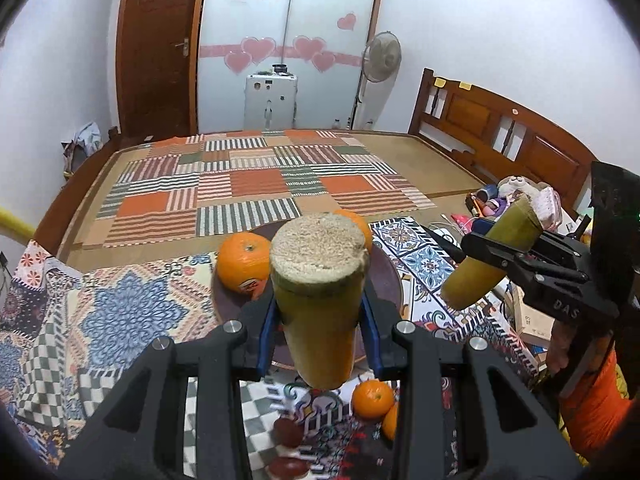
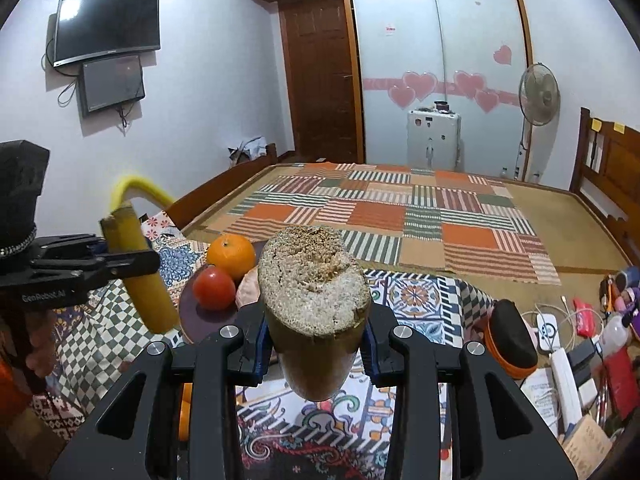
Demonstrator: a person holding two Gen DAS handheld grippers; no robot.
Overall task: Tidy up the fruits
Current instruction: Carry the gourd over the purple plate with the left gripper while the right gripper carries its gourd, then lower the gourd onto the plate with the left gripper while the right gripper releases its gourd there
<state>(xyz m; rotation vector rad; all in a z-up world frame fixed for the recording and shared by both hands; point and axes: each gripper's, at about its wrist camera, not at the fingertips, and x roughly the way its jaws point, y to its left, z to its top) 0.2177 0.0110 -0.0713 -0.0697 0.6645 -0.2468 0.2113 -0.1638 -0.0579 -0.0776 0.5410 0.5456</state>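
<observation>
The left gripper (image 1: 320, 312) has its fingers clamped on a sugarcane piece (image 1: 318, 300); the right gripper (image 2: 316, 332) is clamped on a second sugarcane piece (image 2: 314, 312). At 12 o'clock beyond them, a dark plate (image 2: 192, 320) holds an orange (image 2: 231, 255) and a tomato (image 2: 214, 289).

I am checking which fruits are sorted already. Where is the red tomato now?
In the right wrist view, the red tomato sits on the dark round plate, left of centre, just in front of the large orange and beside a pink fruit.
</observation>
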